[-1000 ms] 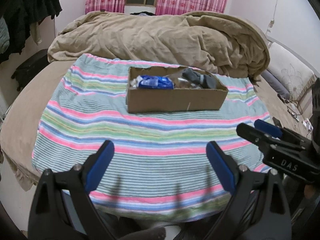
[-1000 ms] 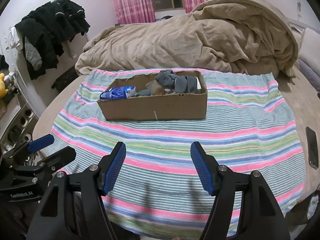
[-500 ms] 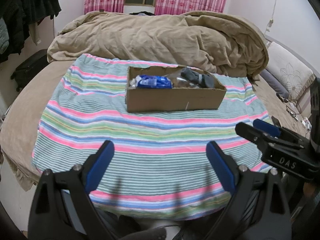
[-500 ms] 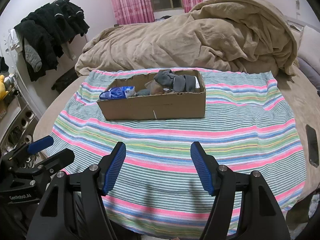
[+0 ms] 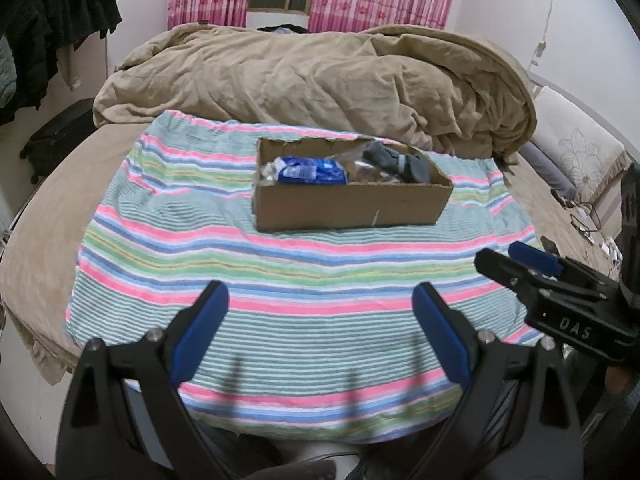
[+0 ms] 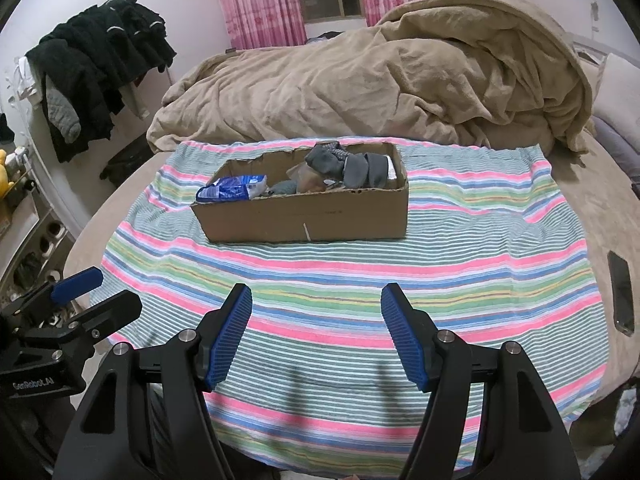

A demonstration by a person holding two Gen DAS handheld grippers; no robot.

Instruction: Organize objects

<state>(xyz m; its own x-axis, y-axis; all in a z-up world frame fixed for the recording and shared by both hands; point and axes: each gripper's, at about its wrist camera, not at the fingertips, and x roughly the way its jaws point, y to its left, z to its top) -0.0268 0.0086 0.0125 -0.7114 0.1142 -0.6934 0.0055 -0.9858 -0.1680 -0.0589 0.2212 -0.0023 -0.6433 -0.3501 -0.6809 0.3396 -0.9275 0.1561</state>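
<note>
A brown cardboard box (image 5: pixel 352 208) (image 6: pixel 312 220) sits on a striped cloth (image 5: pixel 280 280) (image 6: pixel 440 272) on the bed. Inside it lie a blue and white packet (image 5: pixel 310 170) (image 6: pixel 234 188), grey socks (image 5: pixel 396 162) (image 6: pixel 348 164) and a clear wrapper. My left gripper (image 5: pixel 320 304) is open and empty above the cloth's near edge. My right gripper (image 6: pixel 316 304) is open and empty too, well short of the box. Each gripper shows in the other's view: the right one (image 5: pixel 516 264) at the right, the left one (image 6: pixel 100 292) at the left.
A rumpled beige duvet (image 5: pixel 320 80) (image 6: pixel 380 80) lies behind the box. Dark clothes (image 6: pixel 96 64) hang at the left wall. A black phone (image 6: pixel 620 296) lies on the bed at the right. A pillow (image 5: pixel 576 156) lies at the far right.
Both grippers have pulled back a little from the box and stay open. The box and its contents have not moved.
</note>
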